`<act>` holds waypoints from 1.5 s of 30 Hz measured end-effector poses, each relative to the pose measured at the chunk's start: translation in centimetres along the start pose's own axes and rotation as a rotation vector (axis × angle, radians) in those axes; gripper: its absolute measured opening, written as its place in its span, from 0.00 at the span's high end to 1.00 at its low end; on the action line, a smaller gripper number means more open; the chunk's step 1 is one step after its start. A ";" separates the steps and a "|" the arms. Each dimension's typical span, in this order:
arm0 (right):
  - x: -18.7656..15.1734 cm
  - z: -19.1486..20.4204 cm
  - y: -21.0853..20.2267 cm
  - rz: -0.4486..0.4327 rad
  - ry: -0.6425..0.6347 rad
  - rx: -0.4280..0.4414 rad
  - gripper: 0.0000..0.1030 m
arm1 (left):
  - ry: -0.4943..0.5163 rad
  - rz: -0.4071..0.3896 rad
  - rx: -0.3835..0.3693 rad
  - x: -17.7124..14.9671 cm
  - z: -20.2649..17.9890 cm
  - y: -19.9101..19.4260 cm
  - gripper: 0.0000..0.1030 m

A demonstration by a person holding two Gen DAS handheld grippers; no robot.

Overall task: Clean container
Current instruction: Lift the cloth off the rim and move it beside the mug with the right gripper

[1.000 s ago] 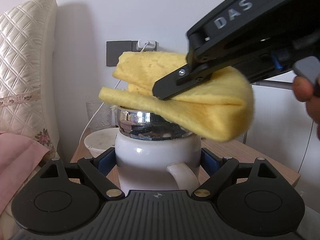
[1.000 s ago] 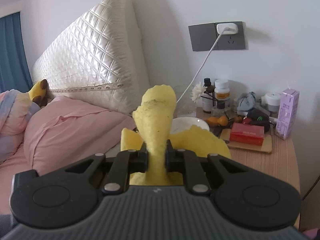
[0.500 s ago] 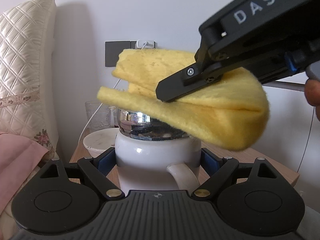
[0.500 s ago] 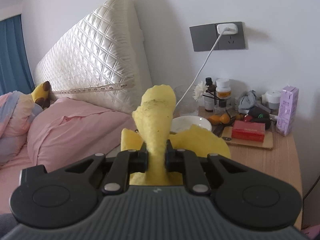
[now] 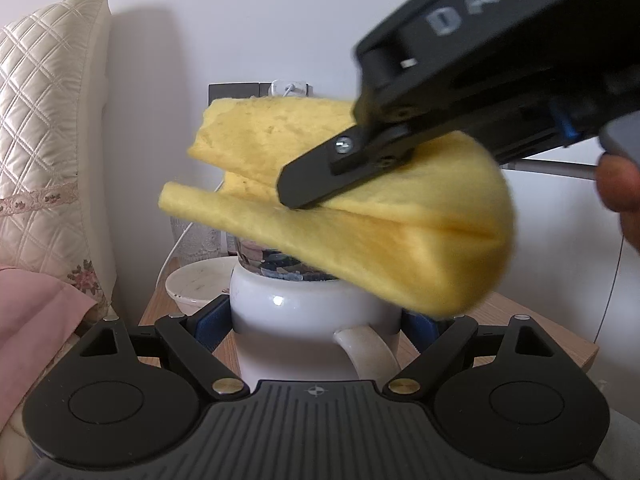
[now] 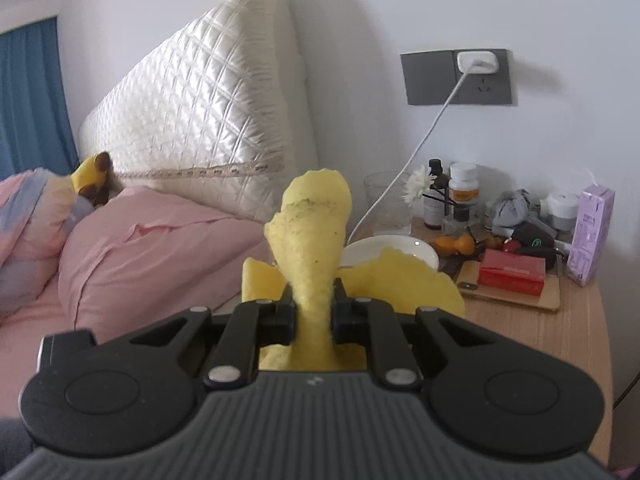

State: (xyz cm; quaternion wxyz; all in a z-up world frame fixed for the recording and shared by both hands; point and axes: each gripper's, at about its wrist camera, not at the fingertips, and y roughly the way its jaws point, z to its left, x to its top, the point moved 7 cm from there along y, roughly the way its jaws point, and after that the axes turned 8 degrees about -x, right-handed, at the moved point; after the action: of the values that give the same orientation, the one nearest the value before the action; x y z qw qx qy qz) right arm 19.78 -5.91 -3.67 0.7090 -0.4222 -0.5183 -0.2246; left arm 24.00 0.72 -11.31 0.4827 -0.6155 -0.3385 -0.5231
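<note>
My left gripper [image 5: 316,320] is shut on a white ceramic container [image 5: 304,320] with a handle and a shiny metal rim [image 5: 276,264], held in front of the camera. My right gripper [image 6: 314,312] is shut on a folded yellow cloth [image 6: 312,236]. In the left wrist view the right gripper [image 5: 308,184] comes in from the upper right, and its yellow cloth [image 5: 400,240] hangs just above the container's mouth, covering the rim's right part.
A wooden bedside table [image 6: 576,320] carries a white bowl [image 6: 396,250], a glass [image 6: 386,200], bottles [image 6: 462,188], a red box [image 6: 512,276] and a purple carton [image 6: 592,236]. A quilted headboard cushion [image 6: 208,128] and pink pillow [image 6: 160,248] lie left. A charger cable [image 6: 420,152] hangs from the wall socket.
The right gripper and yellow cloth have risen slightly and come closer to the left wrist camera. The container stays held in the left gripper.
</note>
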 end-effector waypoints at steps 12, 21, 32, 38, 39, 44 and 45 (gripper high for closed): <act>0.5 -1.1 1.2 -0.020 0.020 -0.023 0.84 | 0.006 -0.001 -0.012 0.0 0.5 -0.4 0.13; -0.2 -0.1 -0.7 -0.022 0.025 0.017 0.84 | 0.008 -0.001 -0.018 -0.2 0.8 -0.5 0.12; -4.4 -10.4 1.8 -0.085 0.790 0.092 0.84 | 0.015 -0.009 -0.037 -0.1 1.8 -0.1 0.12; -6.2 -11.0 2.6 -0.083 0.903 0.151 0.82 | 0.025 -0.013 -0.064 0.4 -1.9 -3.3 0.12; -6.3 -11.0 2.6 -0.083 0.914 0.159 0.82 | 0.026 -0.013 -0.067 0.5 -2.6 -4.0 0.12; -7.1 -11.1 2.7 -0.080 0.967 0.198 0.83 | 0.030 -0.015 -0.074 0.6 -3.3 -4.5 0.12; -7.3 -11.2 2.7 -0.080 0.978 0.206 0.83 | 0.030 -0.014 -0.078 0.6 -3.4 -4.6 0.12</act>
State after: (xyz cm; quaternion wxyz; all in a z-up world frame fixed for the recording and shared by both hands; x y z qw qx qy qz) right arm 25.31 -14.59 -12.56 0.8977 -0.1754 -0.1606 -0.3709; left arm 18.85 -1.19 -9.71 0.4597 -0.6236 -0.3147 -0.5485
